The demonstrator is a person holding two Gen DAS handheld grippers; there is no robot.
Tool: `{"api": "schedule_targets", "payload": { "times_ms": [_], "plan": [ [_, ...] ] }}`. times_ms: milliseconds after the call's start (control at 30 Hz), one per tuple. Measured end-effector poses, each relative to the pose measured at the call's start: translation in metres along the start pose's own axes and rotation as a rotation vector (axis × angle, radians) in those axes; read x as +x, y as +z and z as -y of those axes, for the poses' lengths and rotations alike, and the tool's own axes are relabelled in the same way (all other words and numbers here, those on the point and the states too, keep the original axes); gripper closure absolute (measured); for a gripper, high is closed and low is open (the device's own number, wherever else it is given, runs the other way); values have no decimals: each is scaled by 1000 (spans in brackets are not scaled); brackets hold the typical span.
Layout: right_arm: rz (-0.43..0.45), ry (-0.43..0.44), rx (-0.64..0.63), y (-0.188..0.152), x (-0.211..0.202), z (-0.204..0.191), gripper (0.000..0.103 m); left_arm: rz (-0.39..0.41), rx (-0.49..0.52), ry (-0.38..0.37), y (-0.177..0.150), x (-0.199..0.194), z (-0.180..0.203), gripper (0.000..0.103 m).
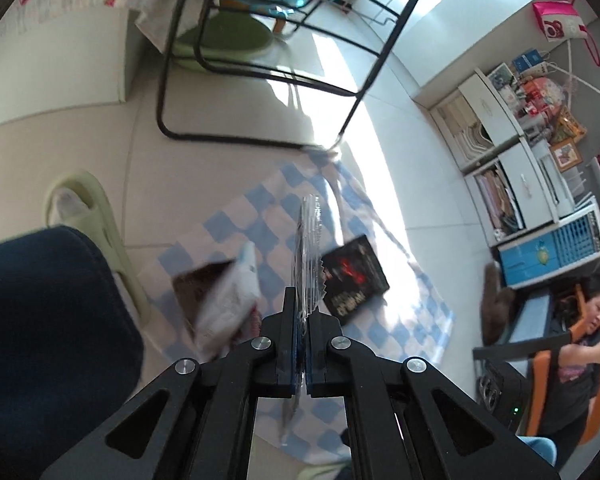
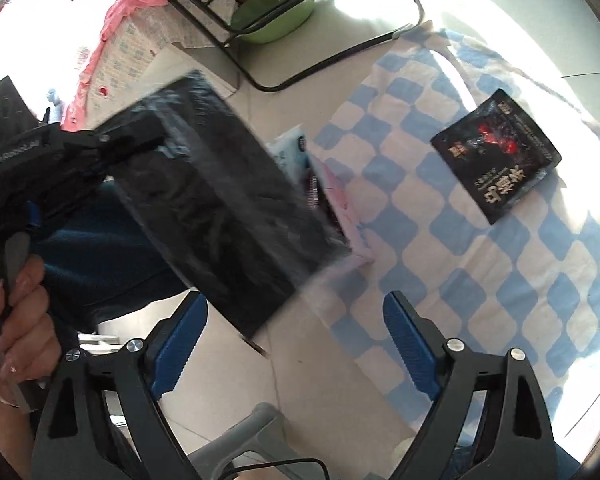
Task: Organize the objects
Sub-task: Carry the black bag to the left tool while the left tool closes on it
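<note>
Spread flat on the tiled floor (image 1: pixel 228 128), a blue-and-white checked cloth (image 2: pixel 480 248) as sorting ground, beside a black wire rack (image 1: pixel 260 68). Lifted above the cloth, a large dark clear-wrapped packet (image 2: pixel 220 208), pinched at one edge by the left tool (image 1: pixel 305 320), shut tight on it, probably to carry it off to its place. Seen edge-on from the left wrist as a thin crinkled strip; shown broadside only from the right wrist. Hovering low, the right tool (image 2: pixel 292 332), spread wide, nothing between its blue pads (image 2: pixel 180 340). Half hidden under the packet, a white-and-pink pouch (image 2: pixel 332 200). Smallest, a black sachet (image 2: pixel 496 156) with red print, well apart, flat on the cloth. Visible only from the left wrist: shelves and a seated person (image 1: pixel 580 344).
</note>
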State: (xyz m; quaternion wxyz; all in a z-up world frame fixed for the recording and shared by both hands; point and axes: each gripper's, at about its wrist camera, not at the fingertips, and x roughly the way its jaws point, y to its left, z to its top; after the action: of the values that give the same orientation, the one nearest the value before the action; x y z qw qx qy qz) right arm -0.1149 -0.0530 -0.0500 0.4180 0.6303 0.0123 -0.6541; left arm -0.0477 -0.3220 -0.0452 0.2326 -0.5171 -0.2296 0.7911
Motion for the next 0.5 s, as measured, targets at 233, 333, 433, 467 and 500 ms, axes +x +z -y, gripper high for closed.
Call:
{"api": "schedule_targets", "payload": {
  "times_ms": [233,333,433,467,500],
  "plan": [
    [-31,36,170,-1,14,27,13,110,129,221,13,-13,6,103],
    [-27,63,222,0,16,38,13,126,220,318,19,1,24,103],
    [-17,64,252,-2,13,46,13,184,266,362,14,4,48,103],
    [-14,63,262,-2,15,50,13,197,265,351,14,0,50,103],
    [-12,64,274,-2,14,53,13,207,264,342,10,-4,54,103]
  ]
}}
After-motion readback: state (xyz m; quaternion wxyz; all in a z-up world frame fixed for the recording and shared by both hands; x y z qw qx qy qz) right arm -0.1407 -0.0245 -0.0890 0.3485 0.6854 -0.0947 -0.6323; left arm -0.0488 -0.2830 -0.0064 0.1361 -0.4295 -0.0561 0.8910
